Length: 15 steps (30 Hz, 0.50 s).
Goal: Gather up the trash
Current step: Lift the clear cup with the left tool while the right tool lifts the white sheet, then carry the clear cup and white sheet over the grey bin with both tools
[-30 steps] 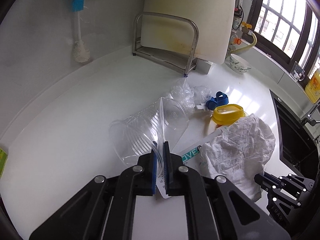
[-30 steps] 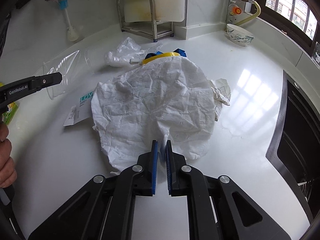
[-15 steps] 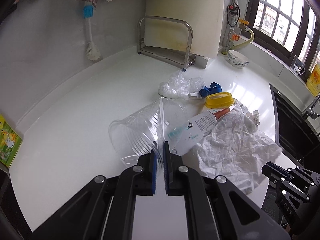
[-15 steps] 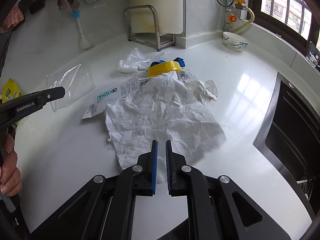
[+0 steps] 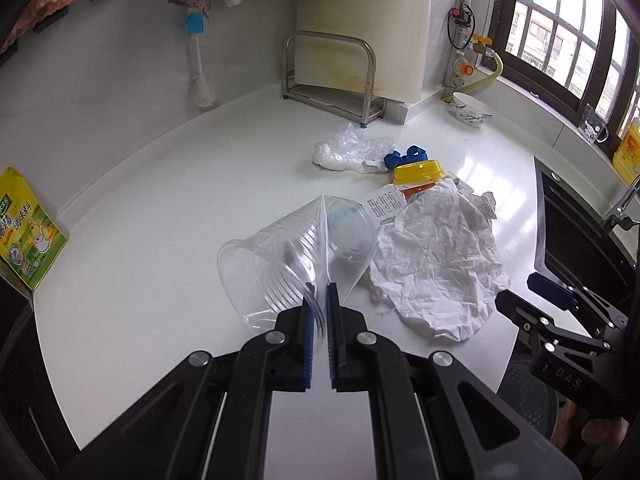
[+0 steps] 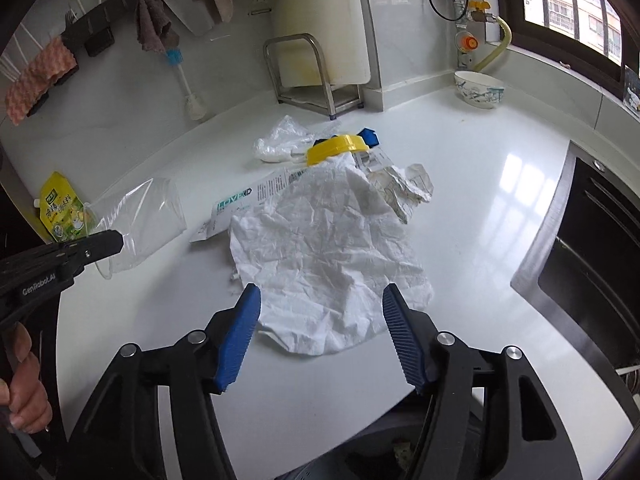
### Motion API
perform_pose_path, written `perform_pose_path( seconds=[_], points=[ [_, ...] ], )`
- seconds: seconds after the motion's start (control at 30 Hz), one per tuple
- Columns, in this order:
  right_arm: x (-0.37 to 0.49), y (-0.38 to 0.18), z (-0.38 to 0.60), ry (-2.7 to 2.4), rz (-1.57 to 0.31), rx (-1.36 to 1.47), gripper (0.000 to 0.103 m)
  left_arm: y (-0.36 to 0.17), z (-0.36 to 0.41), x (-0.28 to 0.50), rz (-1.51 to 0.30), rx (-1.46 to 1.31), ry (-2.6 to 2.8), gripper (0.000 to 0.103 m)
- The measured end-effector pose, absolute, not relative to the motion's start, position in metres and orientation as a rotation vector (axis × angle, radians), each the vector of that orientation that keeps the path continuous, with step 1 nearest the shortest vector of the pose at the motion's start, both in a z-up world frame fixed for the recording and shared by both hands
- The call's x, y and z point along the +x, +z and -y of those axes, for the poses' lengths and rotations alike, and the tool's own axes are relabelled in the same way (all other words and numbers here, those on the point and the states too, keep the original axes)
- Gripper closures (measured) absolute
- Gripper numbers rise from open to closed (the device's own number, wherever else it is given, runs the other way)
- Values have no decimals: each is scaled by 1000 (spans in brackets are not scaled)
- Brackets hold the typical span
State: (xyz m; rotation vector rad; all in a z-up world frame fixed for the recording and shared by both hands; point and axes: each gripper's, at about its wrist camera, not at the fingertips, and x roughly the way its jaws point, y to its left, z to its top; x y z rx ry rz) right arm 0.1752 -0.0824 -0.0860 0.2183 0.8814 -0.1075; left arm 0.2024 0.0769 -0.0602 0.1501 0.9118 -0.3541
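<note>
My left gripper (image 5: 319,300) is shut on the rim of a crushed clear plastic cup (image 5: 288,256), held just above the white counter (image 5: 160,240). In the right wrist view the cup (image 6: 148,216) hangs at the left. My right gripper (image 6: 320,292) is opening, its jaws wide apart over the near edge of a crumpled white paper sheet (image 6: 320,240); the pads do not touch it. Beyond the sheet lie a long printed carton (image 6: 248,200), a yellow lid (image 6: 336,148), a clear plastic bag (image 6: 280,140), a blue clip (image 6: 368,136) and a crumpled receipt (image 6: 404,184).
A dark sink (image 6: 592,240) borders the counter on the right. At the back stand a steel rack (image 6: 316,76) and a patterned bowl (image 6: 478,90). A yellow-green pouch (image 6: 60,208) sits at the far left. A dark bin (image 5: 524,392) shows below the counter's near edge.
The right jaws have opened and let go of the white sheet, which now lies flat on the counter. Both grippers have drawn back toward the near edge; the left one still carries the cup.
</note>
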Motion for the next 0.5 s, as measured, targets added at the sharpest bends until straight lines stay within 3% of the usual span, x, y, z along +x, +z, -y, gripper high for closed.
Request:
perform_pose_path(
  seconds=[0.5],
  points=[
    [239, -141, 74, -174, -1017, 93, 35, -68, -84, 193, -927, 152, -326, 97]
  ],
)
